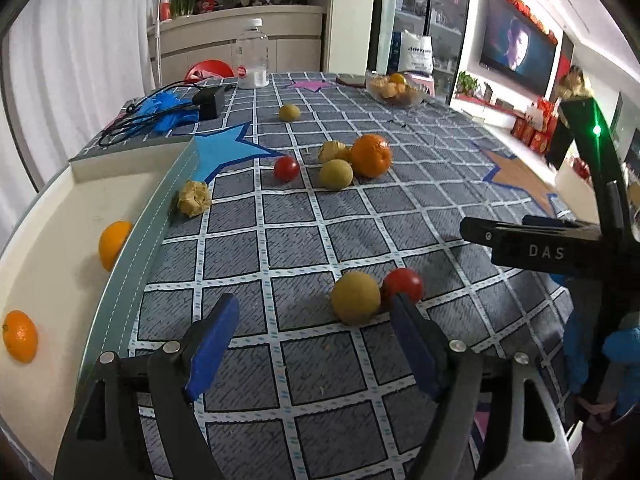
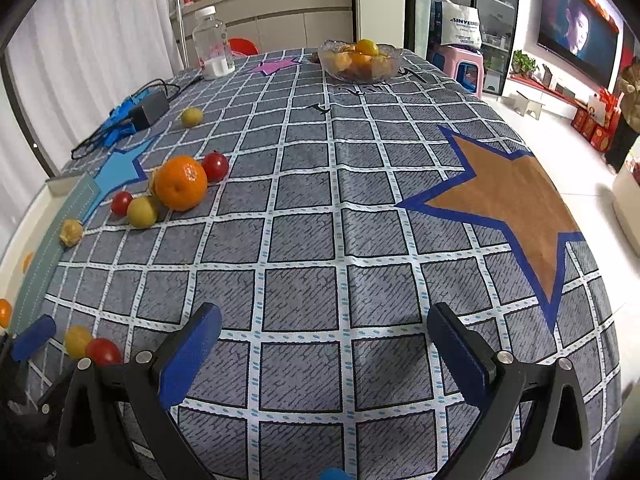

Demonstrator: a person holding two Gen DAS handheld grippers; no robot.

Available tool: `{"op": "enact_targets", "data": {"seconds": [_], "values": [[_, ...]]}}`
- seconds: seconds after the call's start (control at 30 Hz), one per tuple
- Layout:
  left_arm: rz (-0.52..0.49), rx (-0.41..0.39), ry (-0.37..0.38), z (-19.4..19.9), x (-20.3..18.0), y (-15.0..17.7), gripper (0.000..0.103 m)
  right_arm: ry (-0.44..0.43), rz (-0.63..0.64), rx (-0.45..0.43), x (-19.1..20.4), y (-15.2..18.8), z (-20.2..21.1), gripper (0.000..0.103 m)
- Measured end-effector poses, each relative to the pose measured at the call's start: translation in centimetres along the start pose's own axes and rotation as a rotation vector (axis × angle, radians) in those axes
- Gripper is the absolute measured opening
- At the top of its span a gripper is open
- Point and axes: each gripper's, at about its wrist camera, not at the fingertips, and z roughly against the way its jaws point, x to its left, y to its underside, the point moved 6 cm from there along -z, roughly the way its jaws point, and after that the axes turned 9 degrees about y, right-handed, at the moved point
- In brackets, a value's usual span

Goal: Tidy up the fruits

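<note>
Blue-padded left tongs [image 1: 312, 328] spread wide and empty over the checked cloth [image 1: 304, 240], right tongs [image 2: 324, 344] likewise spread and empty. Between pickups, probably: two oranges [image 1: 114, 244] already in the cream tray [image 1: 60, 240] at left. Next, closing on the near yellow fruit [image 1: 355, 298] touching a tomato [image 1: 403, 284]. From the right wrist only: bare cloth ahead, brown star [image 2: 508, 200], far bowl [image 2: 360, 62] seen clearly

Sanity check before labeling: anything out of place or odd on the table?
Nothing spilled or damaged. Fruit is loose on the tablecloth rather than in the tray, which holds only two oranges. A husked fruit lies against the tray's outer wall.
</note>
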Motion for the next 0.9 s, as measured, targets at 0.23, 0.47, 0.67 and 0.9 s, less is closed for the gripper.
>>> {"op": "enact_targets", "data": {"seconds": [0.23, 0.47, 0.67, 0.9], "values": [[-0.127, 0.044, -0.053, -1.1, -2.6, -0.5, 0.067, 0.005, 0.005, 0.002, 0.0, 0.0, 0.0, 0.103], [-0.118, 0.058, -0.016, -1.5, -2.9, -0.7, 0.027, 0.009, 0.008, 0.003, 0.0, 0.0, -0.1, 0.103], [-0.109, 0.03, -0.006, -0.4, -1.6, 0.1, 0.027, 0.026, 0.021, 0.008, 0.1, 0.0, -0.2, 0.103], [-0.098, 0.012, -0.011, 0.6, -0.1, 0.6, 0.027, 0.034, 0.023, 0.013, 0.2, 0.1, -0.2, 0.103]]}}
